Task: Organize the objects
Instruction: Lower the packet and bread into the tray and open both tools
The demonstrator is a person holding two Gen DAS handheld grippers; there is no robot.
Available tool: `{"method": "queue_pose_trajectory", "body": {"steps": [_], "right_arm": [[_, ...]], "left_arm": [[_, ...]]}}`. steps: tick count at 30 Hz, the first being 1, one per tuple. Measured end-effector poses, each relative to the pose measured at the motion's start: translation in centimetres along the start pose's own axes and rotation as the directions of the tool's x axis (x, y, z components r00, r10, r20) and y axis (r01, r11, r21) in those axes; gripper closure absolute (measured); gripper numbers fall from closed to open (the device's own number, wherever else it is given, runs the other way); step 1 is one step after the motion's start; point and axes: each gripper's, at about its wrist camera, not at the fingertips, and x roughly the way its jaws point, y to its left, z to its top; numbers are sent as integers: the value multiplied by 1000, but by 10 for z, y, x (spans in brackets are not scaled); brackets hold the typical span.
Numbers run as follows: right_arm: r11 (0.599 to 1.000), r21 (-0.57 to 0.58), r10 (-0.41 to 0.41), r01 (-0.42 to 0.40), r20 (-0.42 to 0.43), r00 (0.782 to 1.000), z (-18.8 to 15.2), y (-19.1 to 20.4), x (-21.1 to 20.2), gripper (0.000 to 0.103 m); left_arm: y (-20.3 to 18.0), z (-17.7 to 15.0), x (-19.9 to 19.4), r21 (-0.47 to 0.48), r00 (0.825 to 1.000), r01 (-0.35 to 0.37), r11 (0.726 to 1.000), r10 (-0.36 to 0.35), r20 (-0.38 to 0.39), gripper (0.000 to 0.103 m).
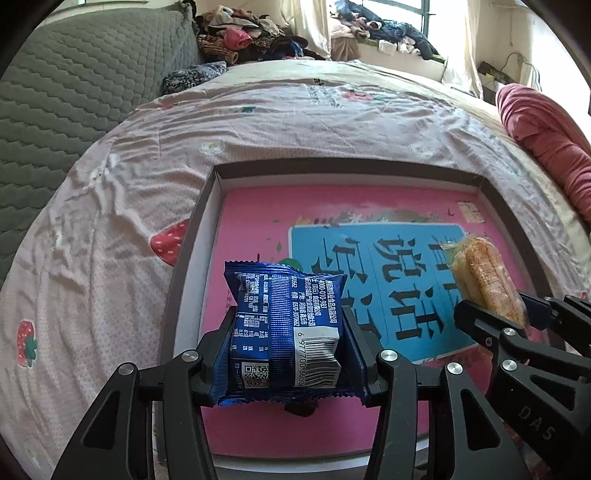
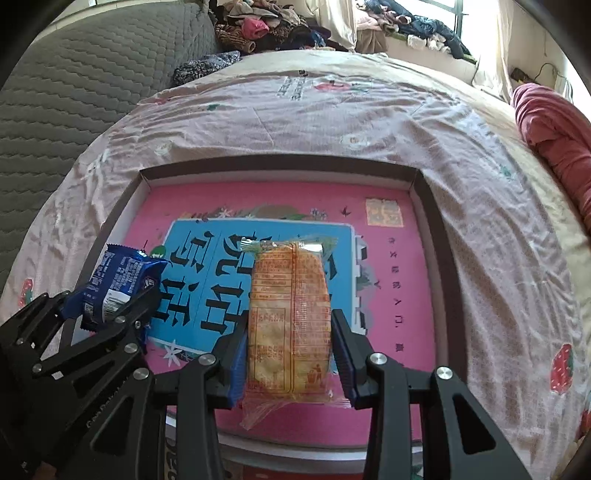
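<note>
So, left gripper (image 1: pixel 291 325) is clamped on a blue foil snack packet w/ white barcode (image 1: pixel 284 328), barcode end toward the camera. Right gripper (image 2: pixel 290 332) is clamped on a clear-wrapped orange cracker pack (image 2: pixel 288 317), long axis running along the fingers, pointing away. Both packs hang over the shallow dark-rimmed cardboard box w/ pink printed floor (image 2: pixel 432 236) on the strawberry-print bedsheet (image 1: pixel 110 229).

Both wrist views close, angled steeply down; share tray (image 1: pixel 207 206) (image 2: pixel 424 173), apparently on bed.

A home bedroom: bed (image 1: pixel 295 122), clothes piles (image 1: pixel 243 37), window (image 1: pixel 436 18).
</note>
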Motion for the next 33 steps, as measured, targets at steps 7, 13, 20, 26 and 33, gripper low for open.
{"method": "queue_pose_trajectory", "body": {"steps": [7,13,20,26,33], "right_arm": [[1000,-11,-5,5,-7,1000,-1,3,7,62],[1000,-12,-8,8,-11,1000,-2,4,12,62],[1000,-9,-7,7,-10,1000,-1,5,14,62],[1000,2,-16,16,-9,1000,0,4,14,62],[1000,5,-16,16,-11,1000,1,2,14,62]], "left_arm": [[-2,-3,4,22,1000,7,1000,-7,6,50],[-5,-3,6,33,1000,-1,999,1,16,50],[-5,-3,6,27,1000,6,1000,-6,20,49],[-1,-4,8,20,1000,16,1000,-16,19,47],[0,-2,9,18,1000,20,1000,-21,18,45]]}}
